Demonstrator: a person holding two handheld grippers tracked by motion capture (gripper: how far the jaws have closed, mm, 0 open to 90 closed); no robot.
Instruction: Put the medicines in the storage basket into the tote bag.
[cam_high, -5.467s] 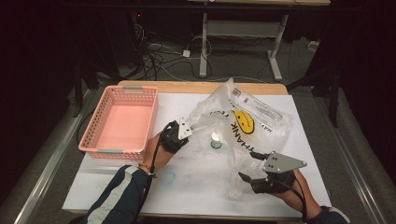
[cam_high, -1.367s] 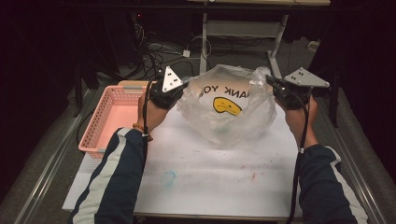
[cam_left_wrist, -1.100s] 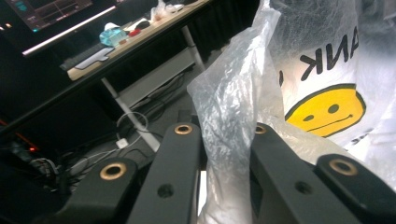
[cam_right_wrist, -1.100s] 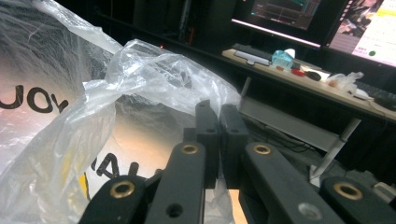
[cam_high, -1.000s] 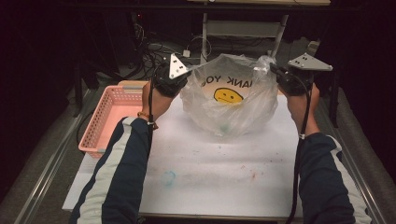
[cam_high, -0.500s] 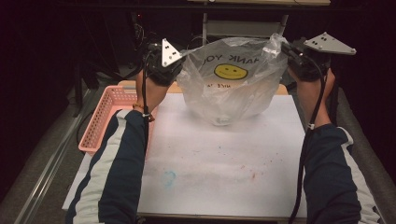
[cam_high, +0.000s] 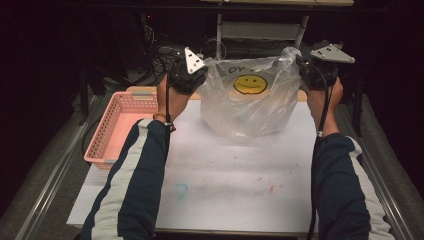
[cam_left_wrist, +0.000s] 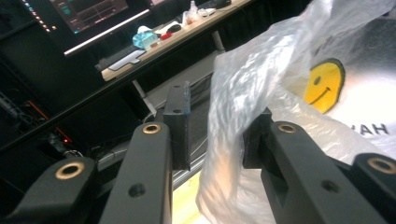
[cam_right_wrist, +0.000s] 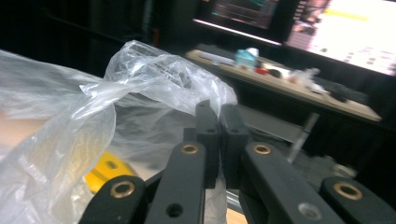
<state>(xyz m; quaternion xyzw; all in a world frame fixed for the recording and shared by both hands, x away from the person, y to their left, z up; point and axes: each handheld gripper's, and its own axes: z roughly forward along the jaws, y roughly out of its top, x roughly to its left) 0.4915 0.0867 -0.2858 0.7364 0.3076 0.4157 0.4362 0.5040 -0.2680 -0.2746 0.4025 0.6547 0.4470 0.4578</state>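
Higher now, bag (cam_high: 250, 102) hangs stretched left-right between my claws: right (cam_high: 303, 65) pinches its corner, left (cam_high: 201, 71) spread around plastic

You are at a white-topped table (cam_high: 240, 175) with a wooden edge showing along its far side and faint blue and red marks on the near surface. Grey floor (cam_high: 40, 170) runs down both sides, at 9 and 3 o'clock, with a pale metal rail (cam_high: 47, 187) along the left. At 12 o'clock the room goes dark: a tangle of cables (cam_high: 155, 52) lies on the floor there, beside the white legs of a desk (cam_high: 260, 30). From your gripper views that long wooden desk (cam_right_wrist: 299, 91) carries small clutter, with lit monitors (cam_right_wrist: 359, 28) glowing above it against black surroundings
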